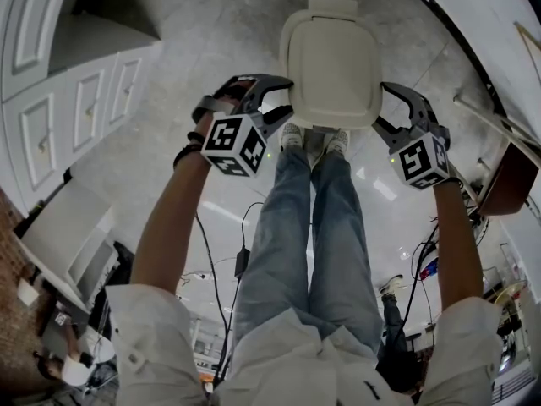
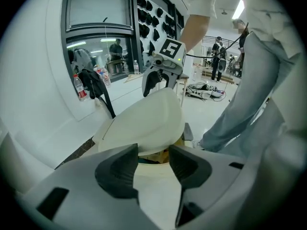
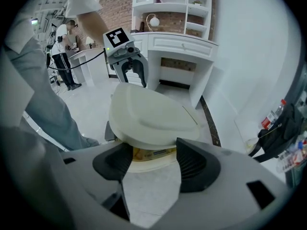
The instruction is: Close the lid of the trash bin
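1. The trash bin (image 3: pixel 149 166) stands on the floor (image 1: pixel 211 24), right in front of the person's shoes (image 1: pixel 314 139). Its cream lid (image 1: pixel 331 62) is on top.
2. Lid state: from the head view it looks like it covers the bin. Both gripper views show otherwise. The front edge is lifted off the rim, leaving a gap with yellowish rubbish (image 3: pixel 148 152) visible under it. So it is lowered most of the way but not seated.
3. The left gripper (image 1: pixel 286 98) is at the lid's left edge with its jaws released. The gap between them looks onto the bin front, and the pads press on nothing.
4. The right gripper (image 1: pixel 382 106) is at the lid's right edge. Its jaws are also apart and hold nothing.
5. I can't tell whether either gripper touches the lid's side.
6. Progress, my read: late stage. What's left is the last bit of drop until the lid sits flush on the rim, then backing both grippers off.
7. Risk: the rubbish may be propping the lid up, so it might need a push down.
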A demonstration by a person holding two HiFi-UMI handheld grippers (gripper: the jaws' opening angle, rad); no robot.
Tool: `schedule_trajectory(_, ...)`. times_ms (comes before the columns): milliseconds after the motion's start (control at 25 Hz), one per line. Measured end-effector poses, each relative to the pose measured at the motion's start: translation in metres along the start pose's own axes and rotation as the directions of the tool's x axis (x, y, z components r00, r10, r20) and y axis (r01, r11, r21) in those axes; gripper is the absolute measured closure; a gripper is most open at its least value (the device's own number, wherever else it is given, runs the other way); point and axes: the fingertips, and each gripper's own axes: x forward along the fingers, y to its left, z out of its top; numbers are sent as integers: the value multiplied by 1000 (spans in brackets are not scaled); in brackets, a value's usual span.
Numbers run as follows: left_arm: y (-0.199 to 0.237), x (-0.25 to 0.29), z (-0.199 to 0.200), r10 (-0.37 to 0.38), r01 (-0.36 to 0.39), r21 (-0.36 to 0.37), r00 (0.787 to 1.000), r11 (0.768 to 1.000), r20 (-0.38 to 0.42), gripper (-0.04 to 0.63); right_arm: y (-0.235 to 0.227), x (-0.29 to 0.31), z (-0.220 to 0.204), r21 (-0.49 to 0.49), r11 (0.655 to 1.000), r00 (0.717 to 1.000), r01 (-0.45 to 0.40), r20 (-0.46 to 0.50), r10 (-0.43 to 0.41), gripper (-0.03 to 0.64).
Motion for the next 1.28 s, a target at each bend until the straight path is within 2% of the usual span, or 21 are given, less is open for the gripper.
schedule_trajectory(480,-8,9,-11,-49,52,62,998,997,-49,382,15,8,-11,-41,996,997,-76,-38,74,284)
schedule_trajectory(1000,-17,23,-21,-135,137,16,988,990,-80,382,28,19,-25,-45,988,986,-148,-89,144,256)
schedule_trajectory(1280,-19,26,-25,-165,161,-54,983,986,-76,382,31,23,-27,-12,986,982,-169,-93,167,250)
